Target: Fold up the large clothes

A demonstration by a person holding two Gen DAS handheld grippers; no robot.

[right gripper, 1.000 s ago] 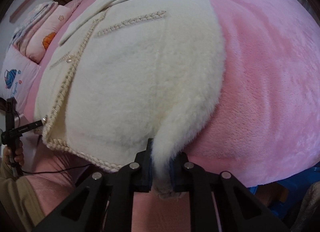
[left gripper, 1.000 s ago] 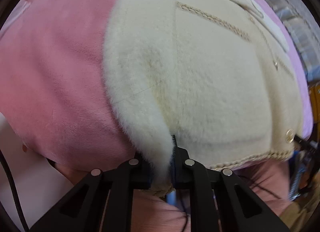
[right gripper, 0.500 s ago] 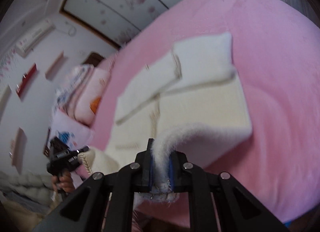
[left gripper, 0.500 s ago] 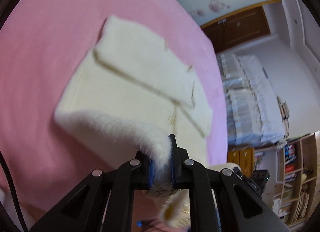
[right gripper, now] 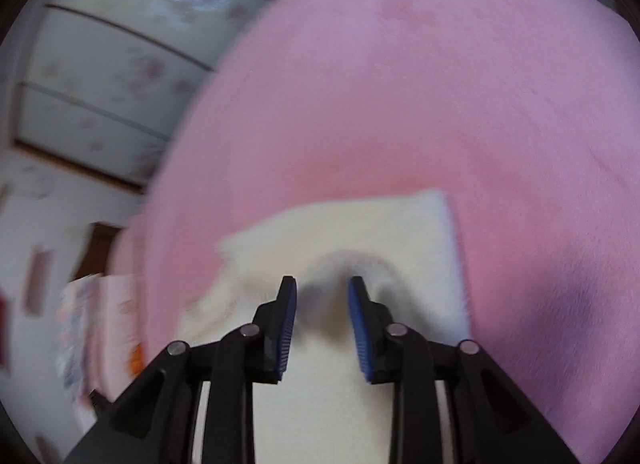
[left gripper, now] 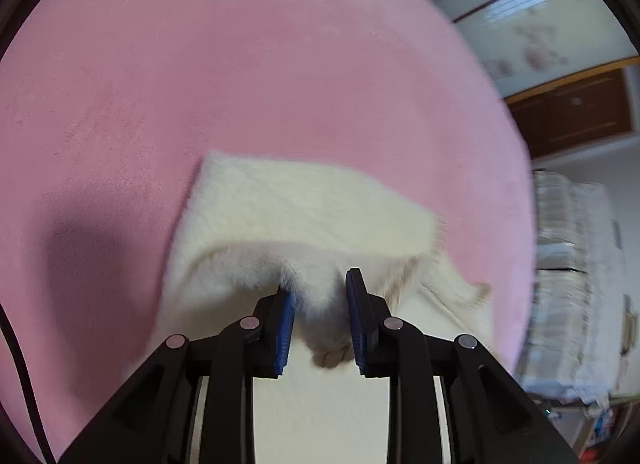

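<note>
Soft, bulky coat point(left gripper: 304, 208) (fluffy, floppy) on bed point(left gripper: 240, 64); both grippers' jaws apart; grip hem corners.

Home bedroom: pink bed blanket point(left gripper: 280, 64), flowered wardrobe doors point(right gripper: 104, 76).

Bare pink blanket point(left gripper: 280, 64) lies open beyond and beside the jacket point(left gripper: 304, 204). A fold of jacket fills the gap of the left gripper point(left gripper: 320, 296); the right gripper point(right gripper: 322, 292) gapes over it.
</note>
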